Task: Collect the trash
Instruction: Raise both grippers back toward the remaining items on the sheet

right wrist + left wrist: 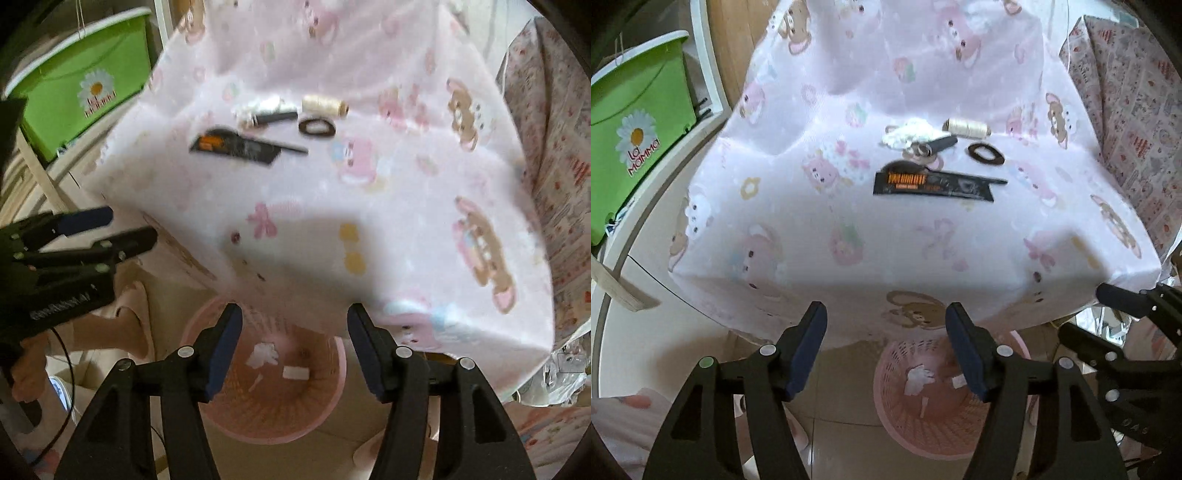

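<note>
A pink mesh wastebasket [886, 413] [325, 413] stands on the floor below the table's front edge, with white paper scraps [918, 378] [264, 354] lying in it. My left gripper [886, 328] hangs open above the basket with nothing between its fingers. My right gripper [295, 328] is open and empty over the same basket. On the pink cartoon tablecloth [849, 229] [369, 206] lie a crumpled white tissue [905, 133] [258, 105], a black and orange wrapper [934, 184] [236, 146], a cream thread spool [966, 127] [325, 103], a dark ring [985, 154] [317, 126] and a black handled tool [938, 144] [275, 117].
A green storage box [631, 147] [81, 81] sits on a white shelf at the left. A patterned cloth [1137, 122] [565, 155] drapes at the right. The other gripper [1134, 325] [92, 236] shows at each view's edge. A person's hand [26, 365] holds the left tool.
</note>
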The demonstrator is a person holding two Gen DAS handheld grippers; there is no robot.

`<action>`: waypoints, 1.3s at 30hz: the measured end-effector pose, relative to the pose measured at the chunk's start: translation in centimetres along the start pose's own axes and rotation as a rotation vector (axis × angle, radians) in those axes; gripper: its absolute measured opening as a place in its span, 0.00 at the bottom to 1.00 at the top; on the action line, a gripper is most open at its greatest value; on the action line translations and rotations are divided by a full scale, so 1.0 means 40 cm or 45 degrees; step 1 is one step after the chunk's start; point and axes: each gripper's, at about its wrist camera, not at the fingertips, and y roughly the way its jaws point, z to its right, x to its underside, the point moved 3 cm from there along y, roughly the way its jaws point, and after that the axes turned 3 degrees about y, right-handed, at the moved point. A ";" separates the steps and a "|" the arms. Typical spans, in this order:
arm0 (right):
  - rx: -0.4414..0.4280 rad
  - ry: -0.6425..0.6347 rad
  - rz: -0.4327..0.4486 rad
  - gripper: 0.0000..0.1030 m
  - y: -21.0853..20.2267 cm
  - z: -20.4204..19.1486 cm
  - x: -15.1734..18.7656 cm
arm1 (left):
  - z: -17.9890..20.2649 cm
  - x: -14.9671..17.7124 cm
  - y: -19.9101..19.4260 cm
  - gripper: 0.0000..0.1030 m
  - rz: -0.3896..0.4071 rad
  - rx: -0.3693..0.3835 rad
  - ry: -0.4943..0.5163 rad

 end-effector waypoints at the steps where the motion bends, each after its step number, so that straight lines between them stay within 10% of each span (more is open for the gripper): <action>1: 0.002 0.017 0.018 0.60 -0.015 0.004 -0.006 | -0.001 -0.004 -0.009 0.64 0.019 -0.007 0.000; 12: 0.007 0.074 0.312 0.65 -0.165 0.058 -0.092 | -0.071 -0.066 -0.113 0.81 0.239 -0.133 -0.144; 24: 0.005 0.017 0.440 0.72 -0.192 0.122 -0.307 | -0.073 -0.318 -0.170 0.92 0.442 -0.160 0.038; 39: 0.031 -0.027 0.321 0.76 0.002 0.117 -0.335 | -0.112 -0.289 0.017 0.93 0.254 -0.099 -0.071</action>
